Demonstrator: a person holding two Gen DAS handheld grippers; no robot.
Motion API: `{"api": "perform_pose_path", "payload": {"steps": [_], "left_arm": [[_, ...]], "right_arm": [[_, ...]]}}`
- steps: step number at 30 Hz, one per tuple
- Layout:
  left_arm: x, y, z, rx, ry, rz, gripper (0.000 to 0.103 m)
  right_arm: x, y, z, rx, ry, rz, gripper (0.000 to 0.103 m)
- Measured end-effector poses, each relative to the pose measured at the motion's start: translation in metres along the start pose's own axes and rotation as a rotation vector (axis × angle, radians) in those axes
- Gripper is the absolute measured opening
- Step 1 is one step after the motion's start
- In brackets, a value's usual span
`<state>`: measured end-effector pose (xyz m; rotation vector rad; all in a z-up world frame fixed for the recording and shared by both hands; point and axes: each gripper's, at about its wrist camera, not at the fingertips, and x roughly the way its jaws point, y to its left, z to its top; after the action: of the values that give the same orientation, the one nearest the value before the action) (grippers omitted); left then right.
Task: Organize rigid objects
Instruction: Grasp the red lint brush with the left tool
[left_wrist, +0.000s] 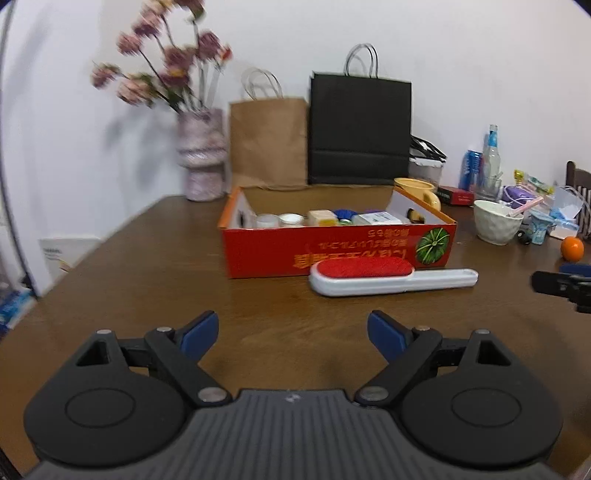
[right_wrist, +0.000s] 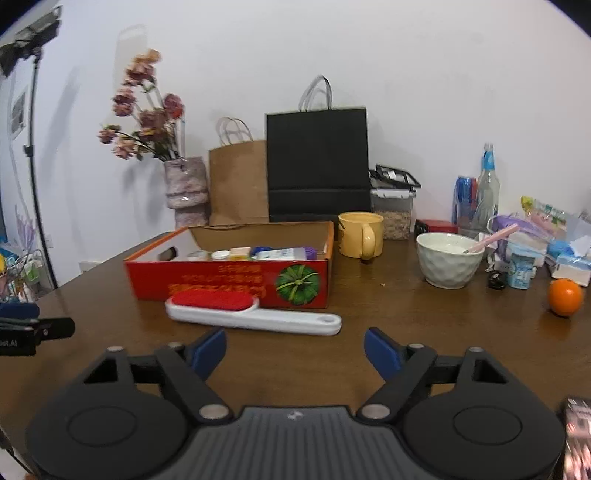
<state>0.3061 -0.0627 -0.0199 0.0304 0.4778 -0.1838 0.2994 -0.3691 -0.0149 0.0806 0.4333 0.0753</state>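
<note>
A white lint brush with a red pad (left_wrist: 388, 277) (right_wrist: 251, 312) lies flat on the brown table, just in front of a red cardboard box (left_wrist: 332, 251) (right_wrist: 229, 282) that holds several small jars and packets. My left gripper (left_wrist: 291, 332) is open and empty, hovering short of the brush. My right gripper (right_wrist: 295, 349) is open and empty, also just short of the brush, nearer its handle end. Each gripper's tip shows at the edge of the other's view.
A yellow mug (right_wrist: 360, 238), a white bowl with a pink spoon (right_wrist: 448, 258), an orange (right_wrist: 564, 297), bottles and wrappers crowd the right side. A flower vase (right_wrist: 184, 192), a brown bag (right_wrist: 240, 181) and a black bag (right_wrist: 317, 166) stand against the wall.
</note>
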Motion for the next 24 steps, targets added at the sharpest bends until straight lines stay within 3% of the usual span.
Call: {"api": "perform_pose_path", "payload": {"steps": [3,7,13,16,19,22,24], "left_arm": [[0.045,0.000,0.020,-0.023,0.077,-0.045,0.087],[0.102,-0.006,0.036,-0.008,0.155,-0.049,0.078],[0.155,-0.012,0.048,-0.037,0.219,-0.101,0.075],[0.165,-0.014,0.052,-0.058,0.215,-0.122,0.074],[0.170,-0.018,0.055,-0.070,0.221,-0.164,0.065],[0.170,-0.019,0.056,-0.084,0.226,-0.151,0.063],[0.168,-0.018,0.056,-0.098,0.210,-0.133,0.054]], "right_arm": [[0.041,-0.023,0.014,0.076,0.057,-0.015,0.054],[0.088,-0.042,0.025,0.129,0.124,-0.030,0.043],[0.136,-0.051,0.028,0.153,0.229,0.002,0.028],[0.143,-0.049,0.023,0.149,0.245,0.003,0.024],[0.146,-0.052,0.020,0.178,0.247,0.017,0.022],[0.146,-0.056,0.020,0.203,0.250,0.032,0.019],[0.145,-0.052,0.020,0.184,0.250,0.032,0.013]]}}
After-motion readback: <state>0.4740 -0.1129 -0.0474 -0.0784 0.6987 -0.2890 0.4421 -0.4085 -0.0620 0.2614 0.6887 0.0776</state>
